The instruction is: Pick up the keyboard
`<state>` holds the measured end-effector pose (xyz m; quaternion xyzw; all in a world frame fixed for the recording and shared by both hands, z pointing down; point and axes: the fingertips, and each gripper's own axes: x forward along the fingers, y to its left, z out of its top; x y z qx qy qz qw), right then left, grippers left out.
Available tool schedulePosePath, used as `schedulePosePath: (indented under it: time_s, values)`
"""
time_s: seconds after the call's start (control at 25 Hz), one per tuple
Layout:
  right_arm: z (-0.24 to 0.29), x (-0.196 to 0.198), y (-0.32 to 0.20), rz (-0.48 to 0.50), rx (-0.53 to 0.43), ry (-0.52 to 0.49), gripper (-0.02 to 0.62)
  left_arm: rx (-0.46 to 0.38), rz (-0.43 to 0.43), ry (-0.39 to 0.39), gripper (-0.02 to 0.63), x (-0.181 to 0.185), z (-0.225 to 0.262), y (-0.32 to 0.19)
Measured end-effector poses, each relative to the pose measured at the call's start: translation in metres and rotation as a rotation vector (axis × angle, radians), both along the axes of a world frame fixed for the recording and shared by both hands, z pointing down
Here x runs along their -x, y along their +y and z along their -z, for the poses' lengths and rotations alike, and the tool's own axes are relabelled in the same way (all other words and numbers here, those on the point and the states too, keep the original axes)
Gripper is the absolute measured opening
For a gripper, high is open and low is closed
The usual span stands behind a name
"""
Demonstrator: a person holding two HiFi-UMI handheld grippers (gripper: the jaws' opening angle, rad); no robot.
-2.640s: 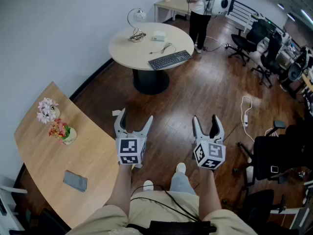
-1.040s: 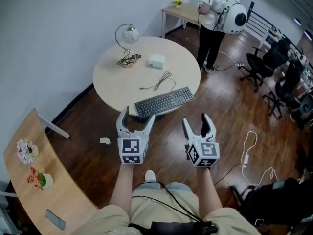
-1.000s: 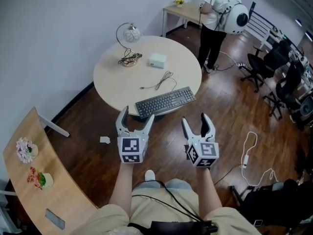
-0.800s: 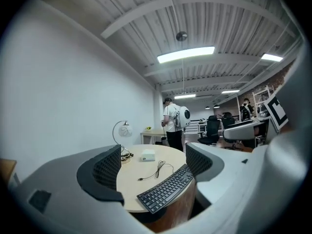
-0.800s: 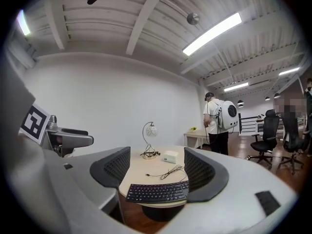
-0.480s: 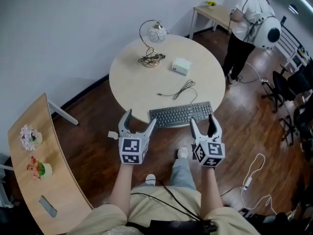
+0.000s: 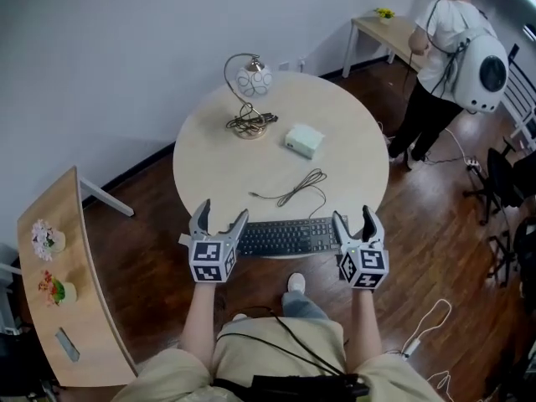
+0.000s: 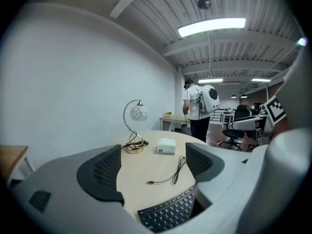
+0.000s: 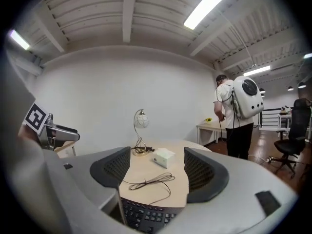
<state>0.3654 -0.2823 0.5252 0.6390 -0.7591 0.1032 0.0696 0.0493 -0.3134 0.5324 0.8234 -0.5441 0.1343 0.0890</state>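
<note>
A black keyboard [image 7: 287,235] lies at the near edge of a round beige table [image 7: 209,167], its loose black cable [image 7: 295,188] trailing toward the middle. My left gripper [image 7: 218,221] hovers open at the keyboard's left end and my right gripper [image 7: 356,221] open at its right end, neither touching it. In the left gripper view the keyboard [image 8: 168,213] shows low between the open jaws; in the right gripper view the keyboard [image 9: 146,214] sits just below the spread jaws, with the cable [image 9: 148,182] beyond.
On the table stand a curved lamp [image 7: 250,82] with coiled cord and a small white box [image 7: 303,140]. A person with a white backpack [image 7: 448,61] stands at a small desk far right. A curved wooden counter [image 7: 63,283] with flowers lies left. Cables lie on the floor at right.
I have walked up to the round table. Both grippers, still open, now flank the keyboard's ends at the table edge instead of hanging over the floor.
</note>
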Motion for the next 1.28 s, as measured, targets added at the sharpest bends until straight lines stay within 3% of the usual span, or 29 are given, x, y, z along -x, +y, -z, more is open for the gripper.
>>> schedulePosePath:
  time_s: [0.24,0.36,0.44,0.6,0.72,0.96,1.16,1.2,1.24,1.28]
  values:
    - [-0.085,-0.07,-0.021,0.058,0.211,-0.022,0.36,0.219,0.116,-0.008,0.4,-0.001,-0.068,0.0]
    - [-0.13,-0.082,-0.029,0.113,0.323,-0.052,0.36,0.341,0.11,-0.039,0.4,0.0,-0.111,0.014]
    - [-0.165,-0.082,-0.028,0.158,0.417,-0.07,0.36,0.42,0.106,-0.021,0.362,0.004,-0.138,0.025]
    - [-0.223,-0.078,-0.027,0.229,0.572,-0.091,0.36,0.566,0.061,0.04,0.364,0.011,-0.187,0.031]
    - [-0.254,-0.074,-0.02,0.269,0.681,-0.1,0.357,0.669,0.031,0.039,0.377,0.018,-0.222,0.032]
    - [-0.292,-0.07,-0.005,0.238,0.799,-0.145,0.354,0.811,0.053,0.022,0.377,0.029,-0.27,0.028]
    - [-0.302,-0.063,-0.004,0.2,0.803,-0.113,0.345,0.853,0.059,-0.013,0.383,0.028,-0.287,0.031]
    - [-0.301,-0.06,-0.004,0.21,0.809,-0.119,0.343,0.853,0.05,-0.002,0.377,0.024,-0.286,0.031]
    - [-0.3,-0.057,-0.003,0.223,0.819,-0.131,0.275,0.856,0.04,0.013,0.296,0.02,-0.285,0.032]
    - [-0.3,-0.055,-0.003,0.232,0.829,-0.143,0.272,0.863,0.032,0.024,0.29,0.017,-0.285,0.032]
